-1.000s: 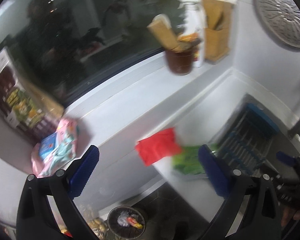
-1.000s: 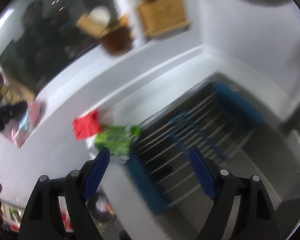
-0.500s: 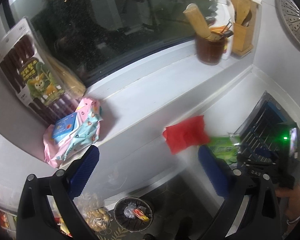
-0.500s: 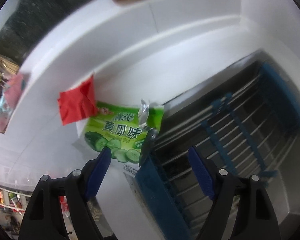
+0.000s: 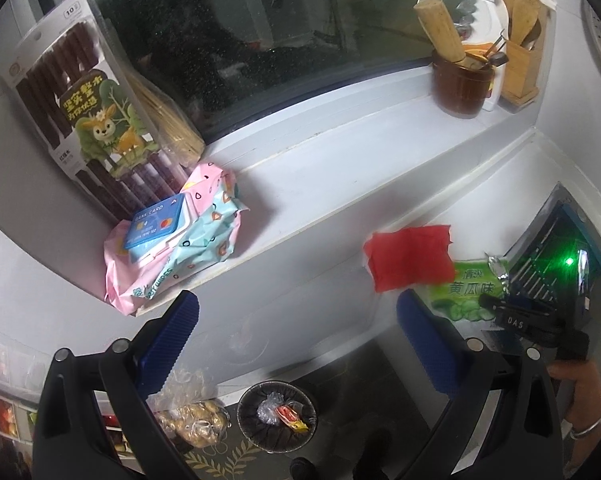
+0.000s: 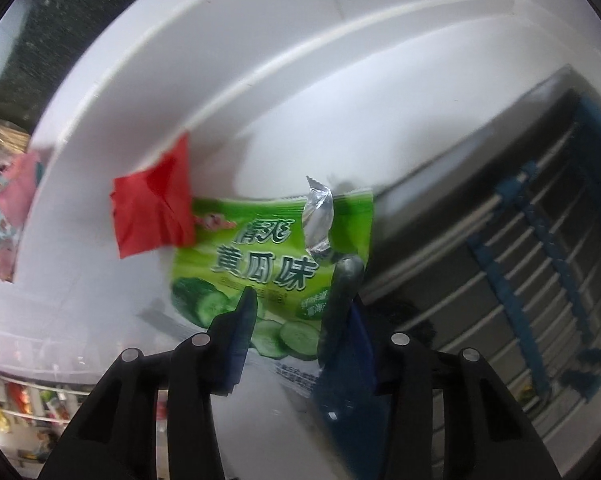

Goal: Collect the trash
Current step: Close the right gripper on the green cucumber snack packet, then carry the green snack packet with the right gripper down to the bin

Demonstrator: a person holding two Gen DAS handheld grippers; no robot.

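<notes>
White counter (image 6: 284,92); green wrapper (image 6: 260,248), red paper (image 6: 152,208)

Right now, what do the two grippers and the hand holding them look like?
Both the left gripper and the right gripper have glossy black plastic frames with round silver rivets and ribbed blue pads on their fingers. Seen from the left wrist view, the right unit carries a green indicator light and white "DAS" lettering. The hand gripping its black handle wears a silver bangle.

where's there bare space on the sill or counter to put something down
The window sill lies bare between the pink wipes pack and the brown utensil jar. The counter below is bare left of the red wrapper. It is crowded rightward: green snack bag, right gripper closing over it, blue rack.
</notes>
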